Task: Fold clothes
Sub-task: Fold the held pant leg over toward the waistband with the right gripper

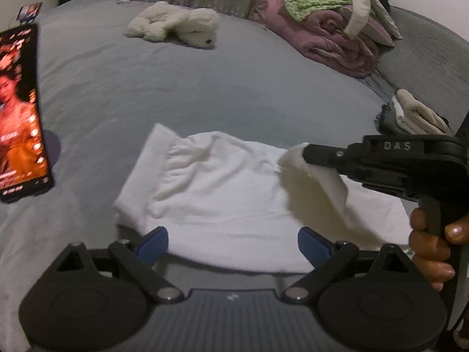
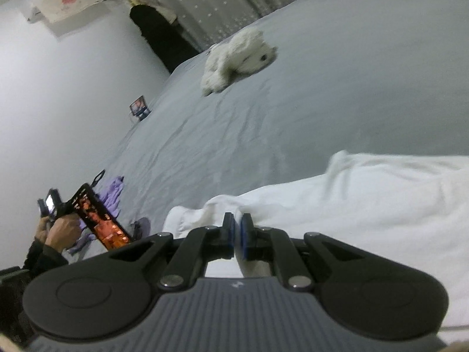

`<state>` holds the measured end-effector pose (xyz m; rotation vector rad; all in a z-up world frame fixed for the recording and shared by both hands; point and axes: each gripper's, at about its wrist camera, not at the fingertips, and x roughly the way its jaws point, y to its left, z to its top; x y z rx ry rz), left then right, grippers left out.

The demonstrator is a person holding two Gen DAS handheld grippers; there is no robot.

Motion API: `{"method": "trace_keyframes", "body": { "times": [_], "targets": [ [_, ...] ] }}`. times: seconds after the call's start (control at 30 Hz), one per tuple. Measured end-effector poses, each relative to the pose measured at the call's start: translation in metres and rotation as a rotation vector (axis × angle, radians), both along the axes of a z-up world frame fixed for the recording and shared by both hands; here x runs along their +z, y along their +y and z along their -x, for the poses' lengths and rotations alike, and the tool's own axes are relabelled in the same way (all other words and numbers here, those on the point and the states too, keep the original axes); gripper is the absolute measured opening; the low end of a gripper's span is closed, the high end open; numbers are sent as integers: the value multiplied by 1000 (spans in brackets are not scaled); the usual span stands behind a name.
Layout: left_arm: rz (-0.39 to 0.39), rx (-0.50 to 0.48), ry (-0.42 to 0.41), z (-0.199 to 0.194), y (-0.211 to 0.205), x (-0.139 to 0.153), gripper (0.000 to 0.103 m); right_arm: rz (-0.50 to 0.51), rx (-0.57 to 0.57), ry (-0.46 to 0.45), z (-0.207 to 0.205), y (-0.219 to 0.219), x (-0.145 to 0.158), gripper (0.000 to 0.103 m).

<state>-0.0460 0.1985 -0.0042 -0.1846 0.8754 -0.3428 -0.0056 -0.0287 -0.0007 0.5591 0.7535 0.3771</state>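
While the right gripper [image 1: 304, 152] has a corner of the white garment [image 1: 222, 193] pinched between closed fingers and lifted off the bed [image 1: 205, 88], the left gripper [image 1: 233, 242] hangs over the near hem with its blue pads [image 1: 154, 245] spread wide, holding nothing.

Garment sits mid-bed, spread mostly flat. Left side bunched where a sleeve or edge is already doubled over. The raised flap on the right droops from the pinch, so only that corner is off the sheet.

Right wrist view agrees: pads [image 2: 228, 231] nearly together with white fabric [image 2: 366, 205] drawn up around them. Can't quite see cloth in the slit itself because of blur, but the left view makes the grip clear.

Judgement: mid-fold, right side being carried across toward centre. Left claw is likely parked open at the hem to pin or catch the bottom edge so the body doesn't drag along with the flap.

Risk: thin jersey, single-corner pinch, so the flap may twist and land creased.

Clutter well clear of the work: phone [image 1: 20, 111] at left, plush toy [image 1: 176, 23] far side, clothes pile [image 1: 331, 20] far right, small folded stack [image 1: 416, 114] at the right edge.
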Motion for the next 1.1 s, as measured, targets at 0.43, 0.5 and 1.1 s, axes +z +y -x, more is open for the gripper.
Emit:
{"method": "trace_keyframes", "body": {
  "times": [0.43,0.5,1.1],
  "targets": [
    [54,80,-5,4,41,2,94,-74,108,16,-26,67,-16,8],
    [63,97,-7,4,45,3,92,-94,119,30,-31,73,-20,8],
    [133,165,-105,-6,31,8,47,-277,102,70,-38,-12,-23,16]
  ]
}}
